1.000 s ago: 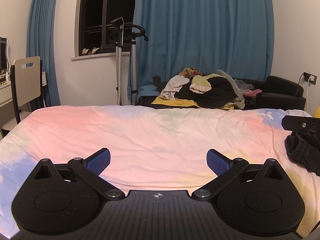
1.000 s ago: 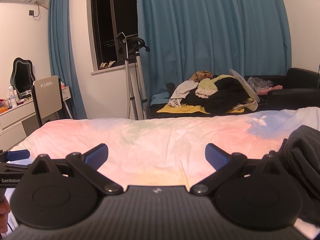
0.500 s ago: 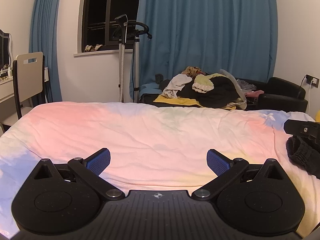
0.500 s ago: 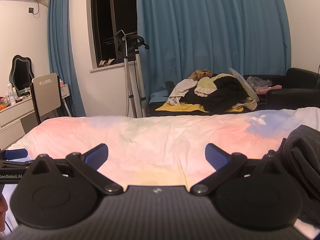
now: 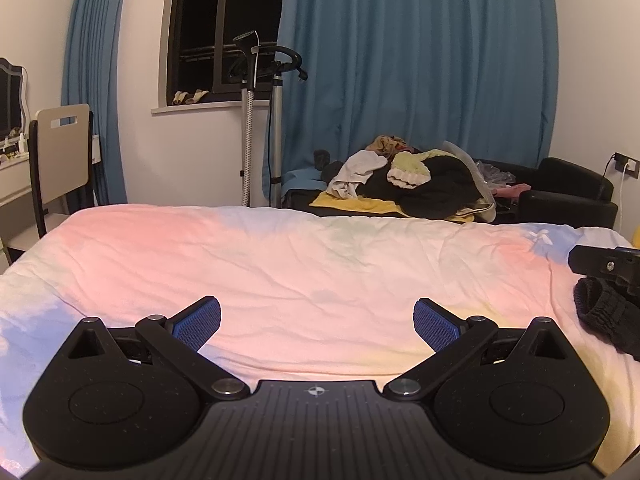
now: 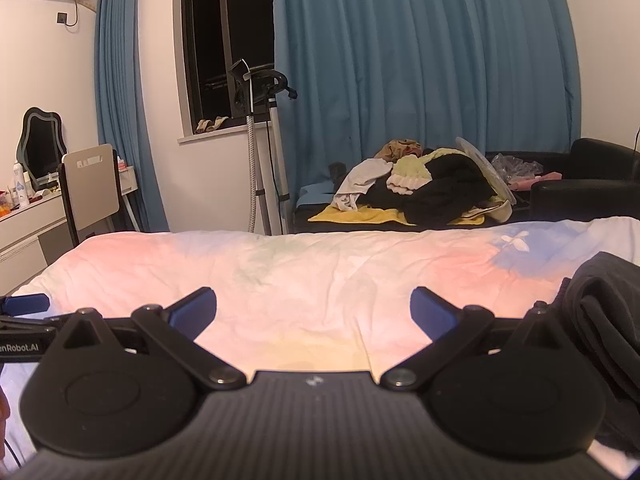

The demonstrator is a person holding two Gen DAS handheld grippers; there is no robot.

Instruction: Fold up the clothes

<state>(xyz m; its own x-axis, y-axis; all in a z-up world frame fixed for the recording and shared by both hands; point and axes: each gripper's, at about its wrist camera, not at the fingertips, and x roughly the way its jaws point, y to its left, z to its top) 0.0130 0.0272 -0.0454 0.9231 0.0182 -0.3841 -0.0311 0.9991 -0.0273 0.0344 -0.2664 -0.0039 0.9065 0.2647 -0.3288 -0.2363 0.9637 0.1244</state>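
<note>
Reaching for the garment: both tools hover over the bed with nothing held, so I judge the step in hand to be picking up the dark clothing for folding.
Left hand-held gripper (image 5: 317, 318): jaws spread wide, blue pads apart, nothing between them; bare bedsheet (image 5: 280, 264) lies straight ahead of it.
Right hand-held gripper (image 6: 313, 308): jaws likewise spread and empty, level over the sheet.
Task's thing: a dark garment (image 6: 604, 308) lies bunched on the bed just to the right of the right hand-held gripper, touching or nearly touching its right finger arm; from the left wrist view a ribbed cuff or waistband (image 5: 600, 312) shows at the far right.
Doing it well: turn the right tool rightward toward the bunch, take one edge such as the ribbed band and not a thick wad, then draw it onto the open middle of the sheet so the left tool can catch the opposite edge and spread it flat.
Risk: a grab into the heap would likely lift several layers together.
Farther off: a pile of clothes (image 5: 408, 184) sits on a dark sofa (image 5: 568, 200) beyond the bed, before blue curtains (image 5: 416, 60); well apart, not within reach.
</note>
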